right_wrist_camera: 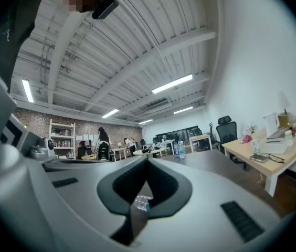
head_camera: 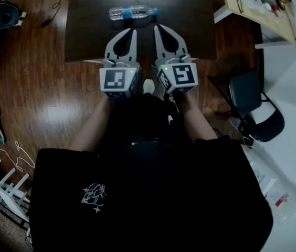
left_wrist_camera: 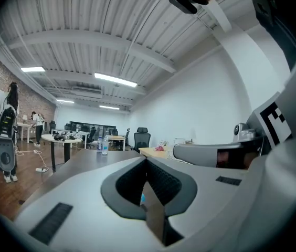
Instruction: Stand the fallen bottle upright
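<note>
1. Left hand-held gripper [head_camera: 132, 33]: sits just left of frame centre in the head view, and its marker cube [head_camera: 118, 81] faces the camera. In the left gripper view the jaw tips meet at the front of the dark padded hollow [left_wrist_camera: 147, 161]. It is closed, with nothing gripped.
2. Right hand-held gripper [head_camera: 159, 31]: lies just beside the left one, the two nearly parallel and pointing toward the top of the frame. In the right gripper view its tips also meet [right_wrist_camera: 148, 161]. It is closed and empty.
3. Both sets of tips reach over the near edge of the dark tabletop [head_camera: 87, 28].
4. Bottle [head_camera: 132, 12]: clear plastic with a blue label and a blue cap. It lies on its side on the tabletop, at upper centre of the head view, with the cap toward frame right. It is above both hand-held grippers in the picture and apart from them, touching neither.
5. In the right gripper view the bottle [right_wrist_camera: 140, 202] shows small through the hollow between the jaws, low in the frame.
6. At the far end of the tabletop two small bottles [right_wrist_camera: 178, 149] stand upright.
7. Surroundings in the head view:
   - A wood floor [head_camera: 38, 83] fills the left side.
   - A black folding chair [head_camera: 253, 101] stands at right.
   - A light desk [head_camera: 274, 22] with clutter sits at upper right.
8. A black office chair [left_wrist_camera: 141, 139] stands beyond the tabletop in the left gripper view.
</note>
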